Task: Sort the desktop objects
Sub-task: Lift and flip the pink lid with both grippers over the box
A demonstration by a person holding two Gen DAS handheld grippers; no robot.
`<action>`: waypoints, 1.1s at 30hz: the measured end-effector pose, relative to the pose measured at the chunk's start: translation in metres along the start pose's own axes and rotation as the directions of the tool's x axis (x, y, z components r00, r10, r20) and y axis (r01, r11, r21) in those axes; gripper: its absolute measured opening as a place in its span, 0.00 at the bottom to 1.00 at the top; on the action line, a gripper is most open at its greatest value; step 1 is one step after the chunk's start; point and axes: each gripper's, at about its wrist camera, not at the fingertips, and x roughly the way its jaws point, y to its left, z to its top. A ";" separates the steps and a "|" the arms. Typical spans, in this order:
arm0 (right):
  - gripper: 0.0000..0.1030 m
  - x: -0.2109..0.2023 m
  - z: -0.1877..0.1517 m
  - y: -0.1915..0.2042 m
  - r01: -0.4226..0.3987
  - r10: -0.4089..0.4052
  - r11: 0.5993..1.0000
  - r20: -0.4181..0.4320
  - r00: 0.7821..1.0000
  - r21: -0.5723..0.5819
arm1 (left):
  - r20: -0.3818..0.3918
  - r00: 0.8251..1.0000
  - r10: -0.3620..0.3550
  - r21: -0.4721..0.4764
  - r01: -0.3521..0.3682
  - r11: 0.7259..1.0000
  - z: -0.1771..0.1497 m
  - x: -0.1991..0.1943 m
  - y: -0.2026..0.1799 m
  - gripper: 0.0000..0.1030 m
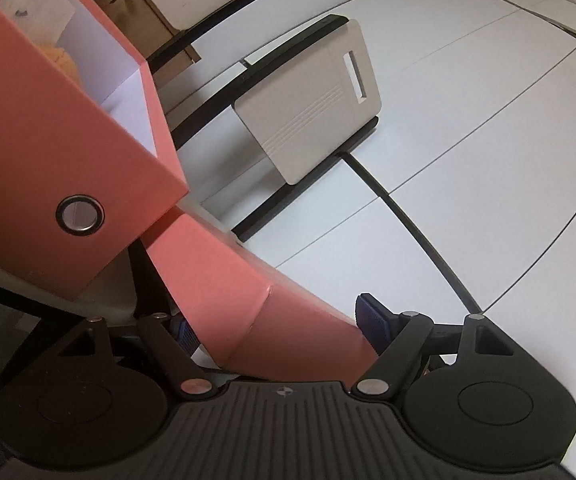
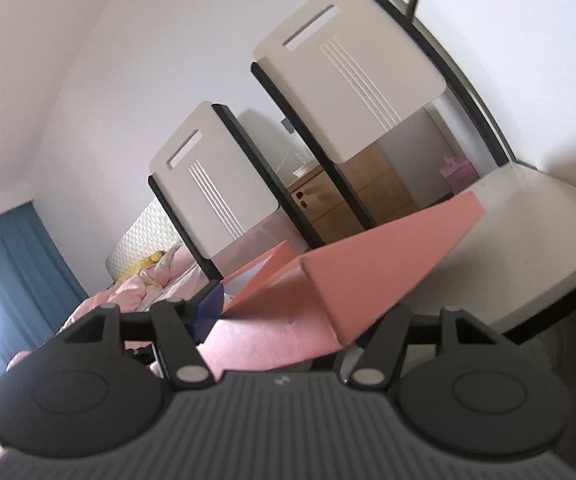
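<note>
My left gripper [image 1: 279, 328] is shut on the pink lid [image 1: 255, 300] of a box, its blue pads on either side of the lid's rim. Above left stands the open pink storage box [image 1: 47, 160] with a metal ring hole, holding a white pack [image 1: 31, 4] and something orange [image 1: 65, 60]. In the right wrist view my right gripper [image 2: 283, 320] is shut on the same pink lid [image 2: 352, 276]; only its left blue pad [image 2: 207, 304] shows. The lid juts out over a chair seat [image 2: 528, 232].
Two beige chairs with black frames [image 2: 352, 64] [image 2: 211, 176] stand ahead, one also in the left view [image 1: 316, 96]. A wooden drawer cabinet [image 2: 352, 196], a bed with pink bedding [image 2: 147, 280] and a blue curtain [image 2: 11, 272] lie beyond. White tiled floor [image 1: 468, 100] below.
</note>
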 end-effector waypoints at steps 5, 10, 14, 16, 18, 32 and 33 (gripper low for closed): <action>0.66 0.006 -0.006 -0.012 0.019 -0.017 0.999 -0.037 0.999 0.045 | -0.013 1.000 0.019 -0.017 -0.019 1.000 -0.003 0.003 0.009 0.77; 0.86 0.020 -0.017 -0.042 0.091 -0.074 0.982 -0.103 0.992 0.168 | -0.047 0.999 0.013 -0.081 -0.017 0.997 -0.006 0.008 0.024 0.73; 0.86 0.025 -0.025 -0.070 0.141 -0.107 0.956 -0.142 0.984 0.259 | -0.089 0.995 0.045 -0.135 -0.057 0.989 -0.013 0.016 0.042 0.72; 0.87 0.029 -0.030 -0.080 0.186 -0.141 0.949 -0.186 0.972 0.255 | -0.115 0.991 0.064 -0.165 -0.083 0.983 -0.018 0.020 0.053 0.72; 0.89 0.030 -0.035 -0.090 0.225 -0.169 0.941 -0.225 0.960 0.252 | -0.138 0.986 0.093 -0.178 -0.117 0.977 -0.022 0.023 0.062 0.72; 1.00 0.026 -0.033 -0.144 0.284 -0.232 0.909 -0.194 0.953 0.304 | -0.147 0.967 0.207 -0.093 -0.221 0.971 -0.021 0.037 0.080 0.77; 1.00 0.033 -0.032 -0.145 0.276 -0.221 0.916 -0.207 0.953 0.290 | -0.146 0.966 0.211 -0.084 -0.225 0.971 -0.020 0.038 0.080 0.79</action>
